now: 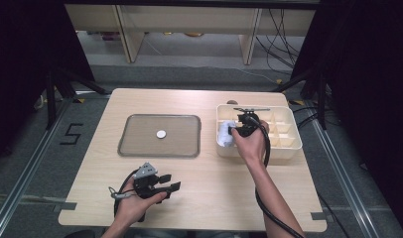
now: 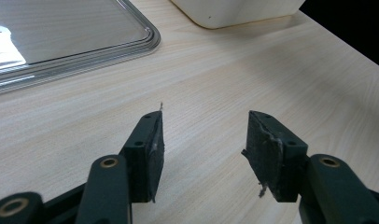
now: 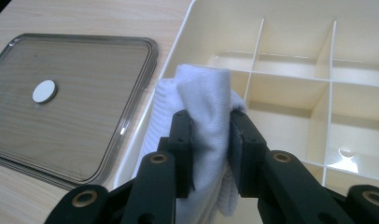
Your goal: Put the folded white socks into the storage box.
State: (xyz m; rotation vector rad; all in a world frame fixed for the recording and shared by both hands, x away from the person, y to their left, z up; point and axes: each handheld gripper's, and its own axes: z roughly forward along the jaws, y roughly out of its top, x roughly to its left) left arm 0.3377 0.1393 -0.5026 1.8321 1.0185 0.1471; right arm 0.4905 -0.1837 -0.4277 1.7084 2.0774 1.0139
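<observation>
My right gripper [image 3: 211,126] is shut on a folded white cloth [image 3: 204,93], holding it over the left end of a cream divided box [image 3: 290,88]. From above, the cloth [image 1: 225,134] hangs just inside the box [image 1: 289,146] at its left compartment, under my right gripper [image 1: 237,130]. My left gripper [image 1: 170,182] rests low over the front of the table, open, with nothing between its fingers [image 2: 148,149]; bare wood shows in the gap of that gripper [image 2: 204,140].
A clear grey tray [image 1: 140,148] lies at the table's middle with a small white disc [image 1: 161,134] in it; the tray [image 3: 131,60] and disc [image 3: 44,91] sit left of the box. The box's other compartments hold nothing I can see.
</observation>
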